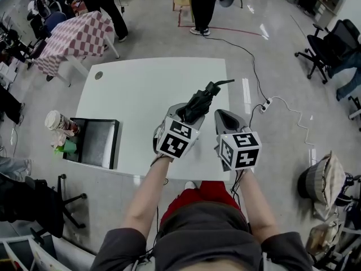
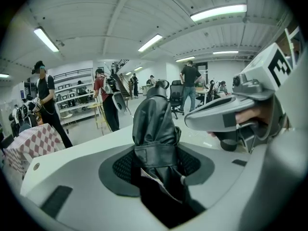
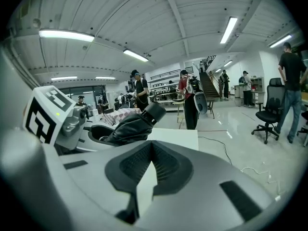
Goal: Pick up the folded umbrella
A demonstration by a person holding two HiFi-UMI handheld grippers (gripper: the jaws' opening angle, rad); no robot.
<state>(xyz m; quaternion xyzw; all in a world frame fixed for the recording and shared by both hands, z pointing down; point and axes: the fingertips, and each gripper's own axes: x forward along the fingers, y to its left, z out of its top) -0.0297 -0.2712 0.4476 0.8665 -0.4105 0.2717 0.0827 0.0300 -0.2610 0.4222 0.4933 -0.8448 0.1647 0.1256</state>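
Jaws of the left gripper (image 2: 156, 163) stand fairly wide and press on the sleeve end of the folded umbrella (image 2: 154, 124), black fabric bunched between the pads. From that grip the umbrella's long axis runs away from the person toward one o'clock in the head view, with the handle (image 1: 213, 88) at the far end and a thin strap trailing off toward three o'clock. In the left gripper view the bundle tilts upward past the pads, with the white table (image 1: 141, 89) showing below and behind it, so it looks to be clear of the tabletop, though no view shows the gap plainly.

The right gripper (image 3: 153, 150) sits just beside the left at three o'clock, its jaws drawn together with nothing between them. From its tips the umbrella lies close at ten o'clock, pointing nearly parallel to it. The left hand alone carries the load. The pick-up looks all but done, and what remains turns on the left grip staying firm at the low end, since most of the length overhangs beyond the pads.
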